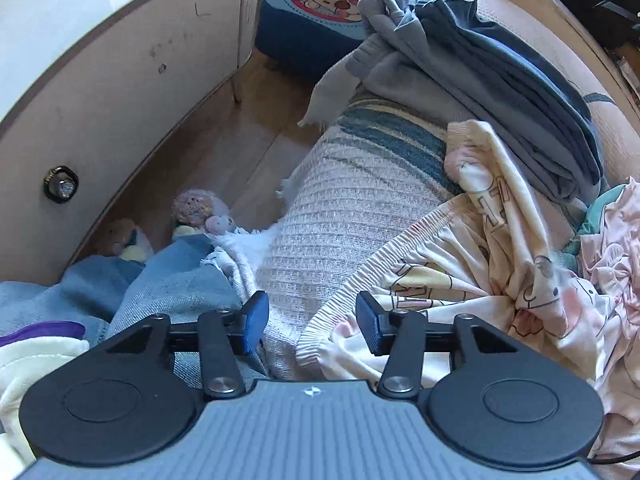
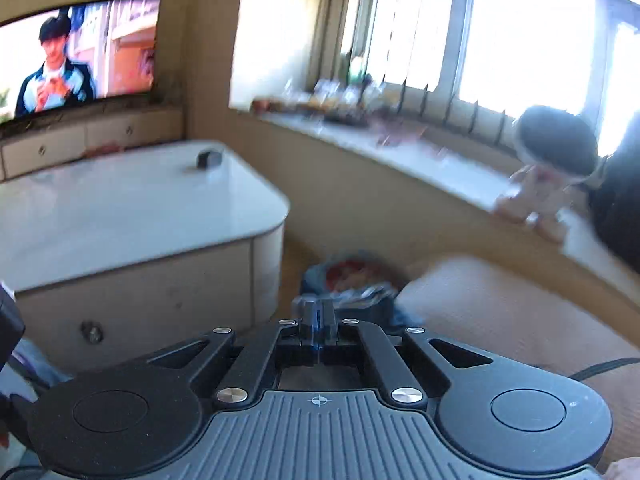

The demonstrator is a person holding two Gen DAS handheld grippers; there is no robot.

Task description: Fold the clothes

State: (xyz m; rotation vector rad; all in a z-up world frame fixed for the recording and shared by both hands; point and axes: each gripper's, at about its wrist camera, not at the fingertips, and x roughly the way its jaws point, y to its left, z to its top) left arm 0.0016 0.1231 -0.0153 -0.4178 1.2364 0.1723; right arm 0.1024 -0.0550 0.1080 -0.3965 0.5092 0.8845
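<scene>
My left gripper (image 1: 313, 324) is open, its blue fingertips spread just above the sofa. Under its right finger lies a cream printed garment (image 1: 472, 264), its ribbed hem reaching toward the gap. A pile of grey and dark blue clothes (image 1: 492, 80) sits further back on the sofa, and a crumpled pink garment (image 1: 612, 264) lies at the right edge. In the blurred right wrist view my right gripper (image 2: 318, 316) is shut, raised over the sofa edge, with no cloth seen between its fingers. Past its tips a dark heap of clothes (image 2: 372, 300) shows dimly.
A white waffle blanket (image 1: 340, 216) covers the sofa seat. Blue cloth (image 1: 168, 288) and stuffed toys (image 1: 200, 212) lie at the left by the floor. A blue cartoon stool (image 1: 316, 16) and a white-topped coffee table (image 2: 120, 208) stand nearby. A person (image 2: 560, 148) sits by the window sill.
</scene>
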